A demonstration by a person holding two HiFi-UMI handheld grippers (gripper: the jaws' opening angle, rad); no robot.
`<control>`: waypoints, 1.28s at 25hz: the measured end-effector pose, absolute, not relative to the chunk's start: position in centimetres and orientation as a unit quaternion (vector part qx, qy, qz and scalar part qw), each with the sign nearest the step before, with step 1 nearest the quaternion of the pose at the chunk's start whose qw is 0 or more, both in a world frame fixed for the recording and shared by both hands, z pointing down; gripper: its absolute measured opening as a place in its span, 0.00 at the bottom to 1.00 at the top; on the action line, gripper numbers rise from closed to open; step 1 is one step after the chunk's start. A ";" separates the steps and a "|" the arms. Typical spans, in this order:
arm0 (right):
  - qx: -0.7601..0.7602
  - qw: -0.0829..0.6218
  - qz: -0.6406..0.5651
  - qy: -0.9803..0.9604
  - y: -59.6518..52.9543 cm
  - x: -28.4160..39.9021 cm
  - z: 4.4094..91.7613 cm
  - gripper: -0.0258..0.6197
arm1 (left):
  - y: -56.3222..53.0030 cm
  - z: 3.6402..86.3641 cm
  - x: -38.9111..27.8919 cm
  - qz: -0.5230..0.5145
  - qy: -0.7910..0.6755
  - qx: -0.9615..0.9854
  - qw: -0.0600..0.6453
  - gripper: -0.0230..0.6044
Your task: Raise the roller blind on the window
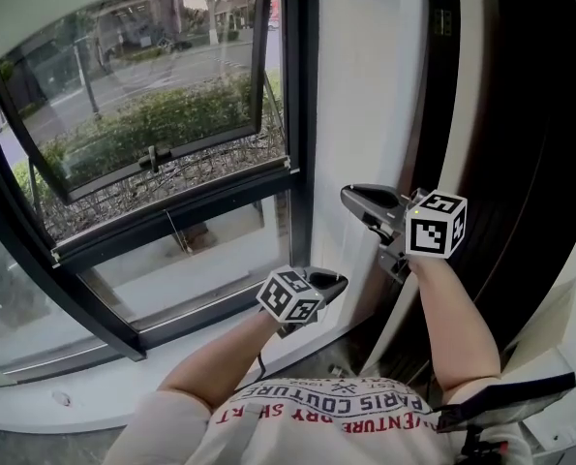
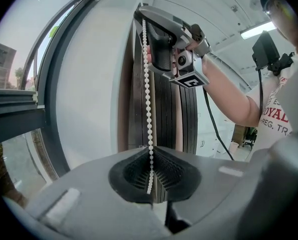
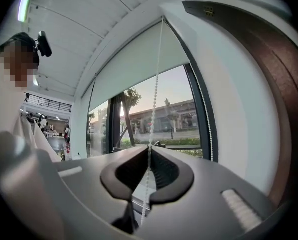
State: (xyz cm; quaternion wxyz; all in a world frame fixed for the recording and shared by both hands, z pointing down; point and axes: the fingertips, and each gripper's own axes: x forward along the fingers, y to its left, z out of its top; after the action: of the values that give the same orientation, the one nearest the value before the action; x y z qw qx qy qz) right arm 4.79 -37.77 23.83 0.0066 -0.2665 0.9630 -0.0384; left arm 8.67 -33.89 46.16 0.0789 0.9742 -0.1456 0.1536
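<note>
head view looks steeply down on a black-framed window [image 1: 297, 114] that fills the left and centre of the frame, with a street and a hedge beyond the glass. the left gripper [image 1: 338, 283] sits low in the middle of the frame. the right gripper [image 1: 353, 200] is higher and a little to its right, and both are close to the white wall strip [image 1: 365, 85] beside the window frame. each carries a marker cube [image 1: 435, 224], and a bare forearm [image 1: 452, 318] reaches each one from the bottom edge. in the left gripper view the jaws are pressed together on the white bead chain [image 2: 149, 109]. the chain rises straight up the centre of the frame from between the ribbed pads to the right gripper at the top, where it passes between that gripper's jaw tips. a dark ribbed panel [image 2: 164, 114] stands behind the chain. in the right gripper view the jaws stand nearly together, leaving only a thin slit, and they nip the same chain at their tips. below the pads the chain hangs on toward the bottom of the frame, and above them it runs straight to the top centre. a second beaded strand [image 3: 203, 99] follows the dark window frame at centre right. the roller blind [image 3: 138, 64] is a pale sheet covering the upper part of the window, in the upper middle of that view. its lower edge slants across the frame, and the glass below it shows trees and a building.
</note>
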 end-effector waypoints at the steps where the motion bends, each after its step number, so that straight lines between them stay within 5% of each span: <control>1: -0.272 0.000 -0.034 0.962 -37.9 4.9 24.3 0.07 | -34.0 46.6 8.7 0.158 -0.146 0.973 0.080 0.05; 16: -0.254 -0.055 -0.120 0.958 -35.9 3.4 38.1 0.07 | -31.8 60.4 6.2 0.250 -0.135 0.942 0.178 0.05; 27: -0.254 -0.072 -0.120 0.957 -35.5 3.2 39.9 0.07 | -31.2 61.3 5.6 0.246 -0.122 0.949 0.157 0.06; 32: -0.259 -0.062 -0.127 0.956 -35.7 3.6 40.0 0.07 | -33.2 57.5 3.5 0.193 -0.147 0.961 0.132 0.21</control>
State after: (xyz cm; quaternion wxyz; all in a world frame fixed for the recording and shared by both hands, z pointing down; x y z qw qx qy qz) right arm 3.60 -35.74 40.00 -0.0625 -0.2586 0.9556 -0.1267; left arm 3.50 -33.18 57.51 0.1323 0.9612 -0.1465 0.1927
